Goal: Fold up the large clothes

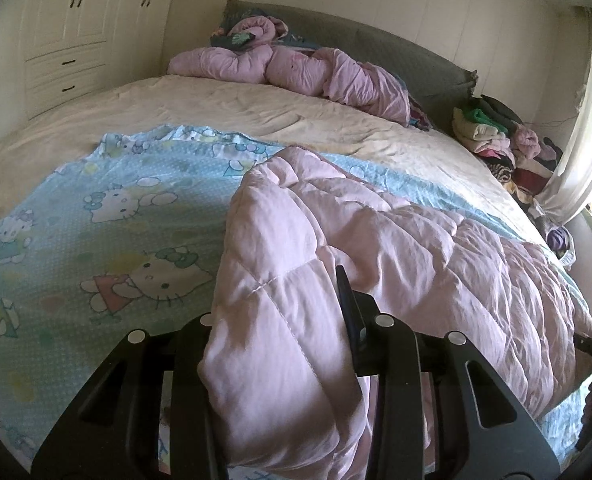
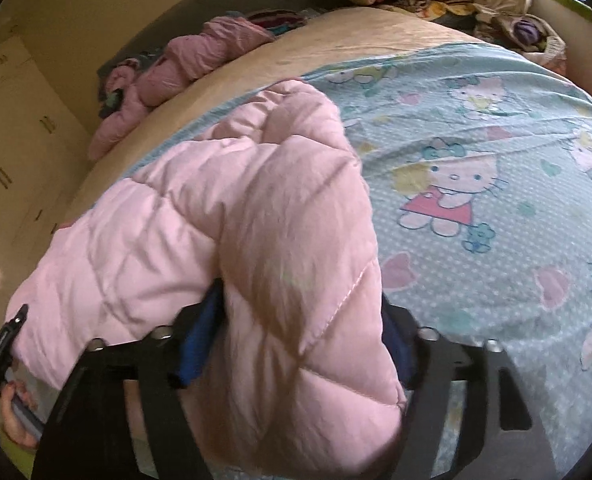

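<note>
One pink quilt [image 1: 396, 248] lies on one blue sheet [image 1: 96, 208]; two tongs, left [image 1: 280, 320] and right [image 2: 300, 320], each clamp its near edge.

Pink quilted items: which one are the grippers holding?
The smooth pale-pink quilt lying on the Hello Kitty sheet, not the crumpled pink bundle by the headboard.

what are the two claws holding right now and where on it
Both grip the pink quilt: the left claw and the right claw each pinch a bunched edge of it.
</note>
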Action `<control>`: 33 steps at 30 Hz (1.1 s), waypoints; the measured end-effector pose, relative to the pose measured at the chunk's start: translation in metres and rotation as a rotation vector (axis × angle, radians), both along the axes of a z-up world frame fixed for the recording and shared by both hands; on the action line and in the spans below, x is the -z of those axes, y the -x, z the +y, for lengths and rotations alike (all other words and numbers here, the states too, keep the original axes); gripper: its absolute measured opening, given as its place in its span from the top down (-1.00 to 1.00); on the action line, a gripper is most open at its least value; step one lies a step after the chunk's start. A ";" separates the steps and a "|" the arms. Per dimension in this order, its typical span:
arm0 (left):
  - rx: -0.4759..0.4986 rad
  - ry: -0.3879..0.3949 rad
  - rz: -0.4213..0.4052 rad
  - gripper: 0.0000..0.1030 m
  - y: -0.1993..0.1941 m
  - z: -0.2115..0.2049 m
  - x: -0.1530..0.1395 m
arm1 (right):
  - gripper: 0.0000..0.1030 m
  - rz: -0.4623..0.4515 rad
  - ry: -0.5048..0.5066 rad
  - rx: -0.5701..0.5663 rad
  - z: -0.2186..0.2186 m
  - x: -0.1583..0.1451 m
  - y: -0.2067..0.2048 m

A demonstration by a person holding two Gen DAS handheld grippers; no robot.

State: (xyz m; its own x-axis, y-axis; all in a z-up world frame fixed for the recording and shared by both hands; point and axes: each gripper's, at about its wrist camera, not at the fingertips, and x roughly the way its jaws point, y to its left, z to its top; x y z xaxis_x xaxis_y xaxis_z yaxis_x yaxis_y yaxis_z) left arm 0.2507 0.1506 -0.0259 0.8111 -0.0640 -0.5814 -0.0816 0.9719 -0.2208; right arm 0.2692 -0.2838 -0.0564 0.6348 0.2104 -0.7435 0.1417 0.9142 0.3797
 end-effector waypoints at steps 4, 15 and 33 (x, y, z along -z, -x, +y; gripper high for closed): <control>-0.003 -0.007 0.009 0.37 -0.002 0.003 0.005 | -0.89 0.031 0.017 0.024 -0.005 0.005 0.003; -0.051 -0.045 0.032 -0.54 0.008 0.006 0.006 | -0.90 -0.006 0.116 0.018 -0.005 -0.019 0.019; -0.077 -0.123 -0.070 -0.82 0.063 -0.017 -0.045 | -0.91 -0.164 0.131 -0.053 0.010 -0.078 0.063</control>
State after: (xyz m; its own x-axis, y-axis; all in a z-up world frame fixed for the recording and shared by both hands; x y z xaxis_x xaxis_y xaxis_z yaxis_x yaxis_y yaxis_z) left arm 0.1878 0.1339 0.0195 0.8496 0.0675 -0.5231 -0.1451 0.9834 -0.1087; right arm 0.2064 -0.2737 0.0214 0.7401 0.1550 -0.6544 0.0385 0.9617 0.2713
